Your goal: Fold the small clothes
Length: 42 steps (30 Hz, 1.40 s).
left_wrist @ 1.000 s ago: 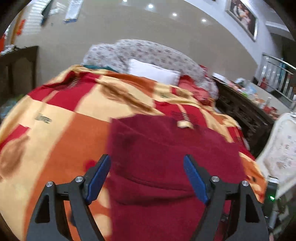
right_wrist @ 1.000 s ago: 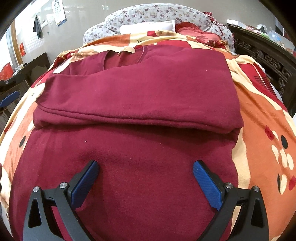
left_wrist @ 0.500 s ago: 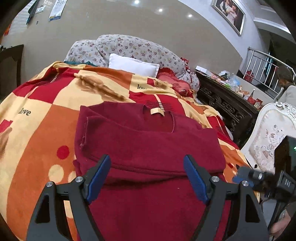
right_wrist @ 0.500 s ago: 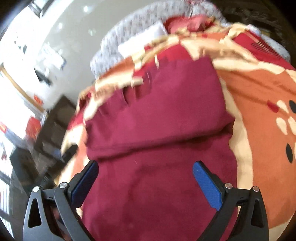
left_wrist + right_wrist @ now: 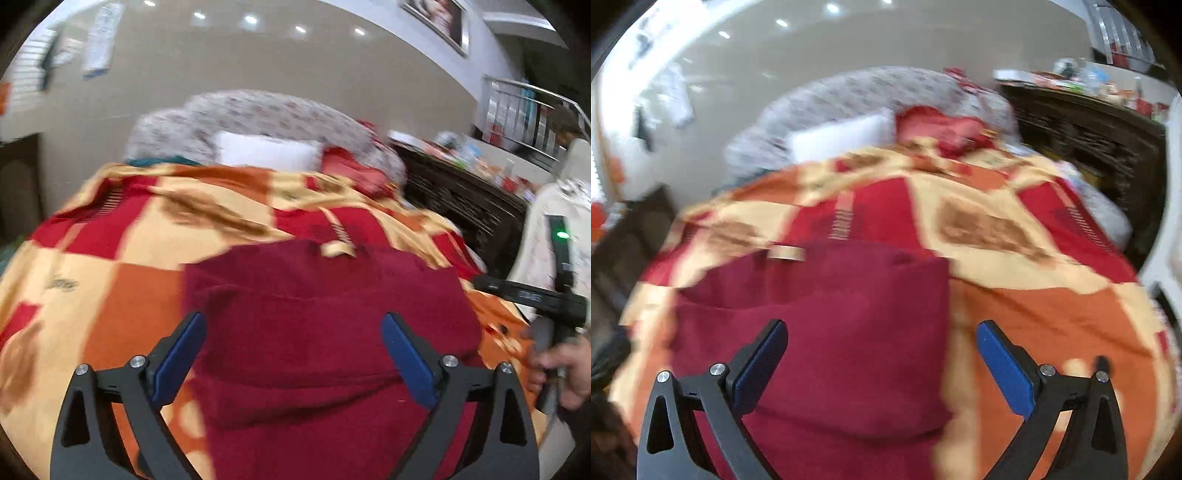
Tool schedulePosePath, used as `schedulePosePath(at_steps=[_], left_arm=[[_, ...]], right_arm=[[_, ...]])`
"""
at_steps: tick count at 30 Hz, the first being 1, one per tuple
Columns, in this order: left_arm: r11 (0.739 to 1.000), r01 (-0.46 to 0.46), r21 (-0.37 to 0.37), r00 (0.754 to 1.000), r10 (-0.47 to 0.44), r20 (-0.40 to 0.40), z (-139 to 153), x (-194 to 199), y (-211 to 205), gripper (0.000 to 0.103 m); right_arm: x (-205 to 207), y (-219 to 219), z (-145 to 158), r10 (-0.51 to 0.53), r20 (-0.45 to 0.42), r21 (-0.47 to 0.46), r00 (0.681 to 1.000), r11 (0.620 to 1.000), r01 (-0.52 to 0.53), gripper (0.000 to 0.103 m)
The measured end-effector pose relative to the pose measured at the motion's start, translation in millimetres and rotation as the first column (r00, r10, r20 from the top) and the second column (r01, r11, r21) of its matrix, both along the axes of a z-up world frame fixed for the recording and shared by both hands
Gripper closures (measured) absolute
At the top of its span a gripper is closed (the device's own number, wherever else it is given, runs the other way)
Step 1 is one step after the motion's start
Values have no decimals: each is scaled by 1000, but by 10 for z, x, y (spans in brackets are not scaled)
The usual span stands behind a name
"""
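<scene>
Both grippers have lifted back from the folded maroon sweater [image 5: 332, 332], whose tan neck label [image 5: 338, 250] is unreadable. Left gripper [image 5: 293, 358] is opening, right gripper [image 5: 882, 363] spread (nothing pinched), above the orange-red blanket [image 5: 1052, 295].

You've got even indoor light from recessed ceiling spots [image 5: 251, 18], no hard shadows. Both views show motion blur, heavier on the right wrist, where the blanket [image 5: 1015, 229] smears. Fisheye bends the walls; corners vignette to black. Window glare at left edge.

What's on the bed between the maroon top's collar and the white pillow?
Only bare blanket between the maroon top and the white pillow; both wrist views show it, though blurred.
</scene>
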State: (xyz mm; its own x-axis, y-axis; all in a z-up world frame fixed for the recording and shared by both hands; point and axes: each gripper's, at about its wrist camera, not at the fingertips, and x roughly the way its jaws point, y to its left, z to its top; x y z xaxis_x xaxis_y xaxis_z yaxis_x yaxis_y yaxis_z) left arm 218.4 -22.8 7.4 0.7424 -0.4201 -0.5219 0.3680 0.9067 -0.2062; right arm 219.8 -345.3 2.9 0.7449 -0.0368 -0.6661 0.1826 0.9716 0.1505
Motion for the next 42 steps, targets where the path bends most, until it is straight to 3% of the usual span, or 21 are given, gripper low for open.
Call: schedulePosePath(at_steps=[3,5,6,8,9,11,13,14,15,17,21,23,25,28,31,33,35,38,40,42], left_arm=[[998,42,47,998,-40,-55,-98,238,-201,8],[997,-24,79,991,34,-126,-305,472,-182,8],[995,-63,84,980,77,-183,-437,598,-124,8],[988,-134,71,934,150,-324,-783,837,79,10],[983,-166,77,919,182,-348,-902,870,161,11],[988,-152,20,933,150,-326,-940,824,244,11],[991,-130,30,933,133,-335,-939,825,241,11],[992,-121,28,937,124,-328,-940,812,246,11],[993,-117,13,942,115,-315,-932,779,269,11],[991,-111,-70,956,87,-282,-880,667,399,11],[976,-164,-142,963,127,-238,-713,435,691,11],[976,-139,-166,978,109,-180,-567,277,736,11],[982,-71,-176,992,51,-114,-404,161,660,11],[988,40,-148,992,-57,-113,-302,212,333,10],[998,26,-63,961,-43,-273,-602,484,79,10],[999,34,-6,943,-34,-331,-787,588,-35,11],[999,35,33,952,-23,-304,-740,539,-81,10],[1000,31,3,972,-29,-232,-441,483,-94,10],[1000,17,-16,986,-19,-165,-225,530,-95,10],[1000,-23,21,987,26,-157,-184,698,-106,8]], right_arm=[[86,53,-73,42,-18,-23,999,999,-43,0],[66,166,-75,122,27,-29,992,992,-121,0],[75,195,-99,156,35,-33,987,987,-155,0],[216,184,-225,179,-4,-48,984,983,-179,0],[330,155,-310,174,-39,-56,984,983,-176,0],[522,134,-506,237,-118,-29,964,970,-242,0],[697,113,-731,211,-227,-94,951,967,-237,0],[760,22,-856,226,-245,-16,943,971,-237,0],[779,-104,-894,231,-217,82,948,972,-218,0],[754,-183,-855,243,-180,114,953,968,-225,0],[498,-139,-596,259,-136,8,956,965,-261,0],[278,-124,-369,264,-69,-38,962,963,-267,0],[-26,-78,-93,322,23,-23,947,947,-321,0],[-240,29,8,433,67,45,899,898,-437,0],[-169,164,-255,477,-38,96,878,876,-472,0],[-51,213,-536,469,-137,106,872,882,-458,0],[10,217,-714,454,-186,120,871,891,-438,0],[-21,265,-528,472,-170,79,865,881,-466,0],[-13,244,-296,457,-109,24,883,889,-457,0],[80,175,-98,399,-60,-38,915,915,-402,0]])
